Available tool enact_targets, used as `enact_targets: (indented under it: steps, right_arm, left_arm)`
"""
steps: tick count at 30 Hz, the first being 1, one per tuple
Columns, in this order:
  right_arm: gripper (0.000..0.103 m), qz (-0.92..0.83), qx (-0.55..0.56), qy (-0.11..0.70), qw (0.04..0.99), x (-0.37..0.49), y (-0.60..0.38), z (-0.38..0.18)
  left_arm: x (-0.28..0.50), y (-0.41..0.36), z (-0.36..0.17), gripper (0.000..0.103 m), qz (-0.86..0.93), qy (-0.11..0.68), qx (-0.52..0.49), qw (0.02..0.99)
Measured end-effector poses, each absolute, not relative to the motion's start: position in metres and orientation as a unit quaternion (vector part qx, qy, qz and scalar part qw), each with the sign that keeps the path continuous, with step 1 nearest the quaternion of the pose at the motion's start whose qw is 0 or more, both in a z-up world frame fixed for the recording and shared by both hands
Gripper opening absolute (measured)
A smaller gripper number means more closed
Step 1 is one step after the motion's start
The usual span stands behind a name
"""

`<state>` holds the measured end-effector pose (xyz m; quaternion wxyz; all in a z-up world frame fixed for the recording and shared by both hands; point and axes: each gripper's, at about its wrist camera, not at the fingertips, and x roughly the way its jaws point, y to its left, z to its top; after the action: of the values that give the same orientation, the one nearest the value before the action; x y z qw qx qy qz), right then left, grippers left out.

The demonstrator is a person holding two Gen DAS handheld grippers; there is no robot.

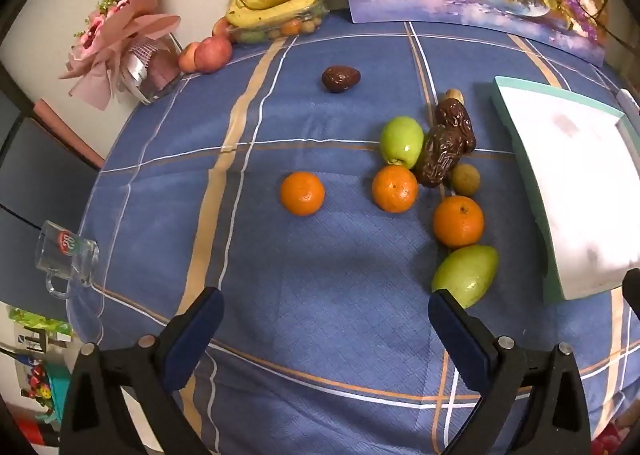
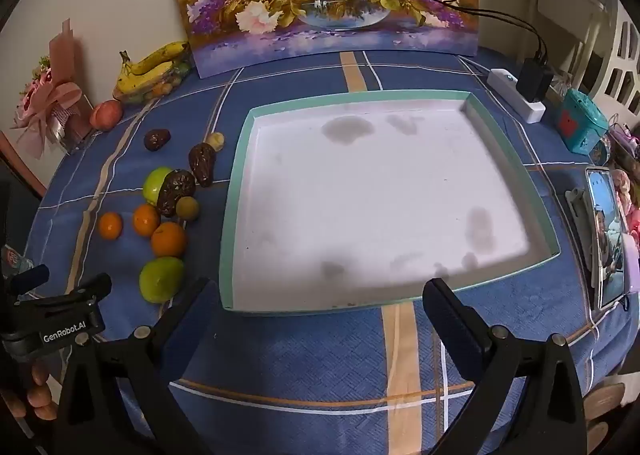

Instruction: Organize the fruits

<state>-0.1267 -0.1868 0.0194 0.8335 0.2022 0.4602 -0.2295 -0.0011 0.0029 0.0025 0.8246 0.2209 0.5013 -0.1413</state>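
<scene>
Left gripper: jaws spread, empty, above bench.
Fruits: ahead, rightward.
Right gripper: jaws spread, before tray.

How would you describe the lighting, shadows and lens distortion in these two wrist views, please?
Left wrist view: dim warm light, a soft dark shadow on the blue plaid tablecloth ahead of the open left gripper; fisheye bends the stripes. Right wrist view: the white, teal-rimmed shallow tray looks washed out with grey blotches; its straight edges bow outward.
</scene>
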Motion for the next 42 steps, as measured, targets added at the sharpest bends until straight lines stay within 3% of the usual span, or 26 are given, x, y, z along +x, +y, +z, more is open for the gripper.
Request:
enact_targets:
  steps: [42]
  right_arm:
    - [0.102,-0.233,0.176,0.484,0.825,-0.115,-0.180,0.014]
  left_arm:
    - [0.013,0.014,0.001,0.103,-0.136,0.525,0.170,0.823]
